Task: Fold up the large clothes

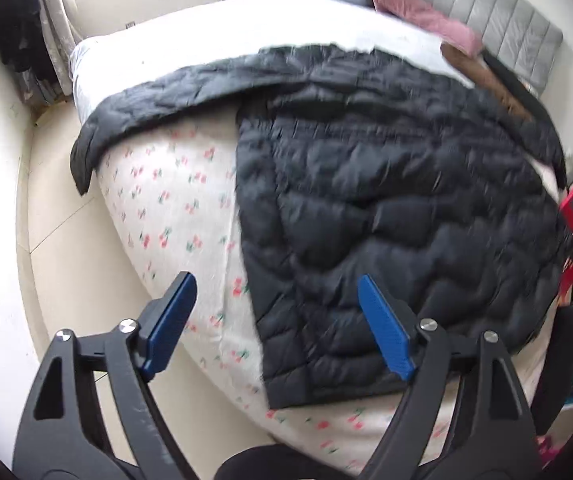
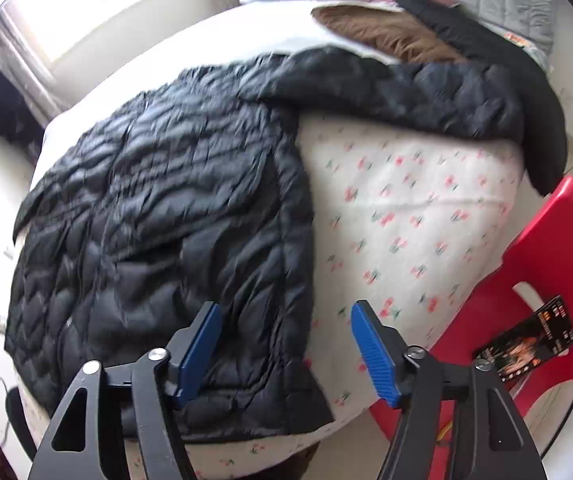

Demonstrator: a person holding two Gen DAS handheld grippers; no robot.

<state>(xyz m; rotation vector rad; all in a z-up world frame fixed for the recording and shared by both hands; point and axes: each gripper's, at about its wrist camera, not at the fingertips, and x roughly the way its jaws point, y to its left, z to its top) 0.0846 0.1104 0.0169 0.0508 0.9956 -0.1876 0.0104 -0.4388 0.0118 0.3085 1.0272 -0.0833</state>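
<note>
The black puffer jacket (image 1: 386,208) lay spread flat on the floral-sheeted bed (image 1: 174,208), sleeves out. Both the left hand-held gripper (image 1: 276,300) and the right hand-held gripper (image 2: 286,328) hovered released, empty. Folding looked barely begun; next likely a sleeve grab.
</note>
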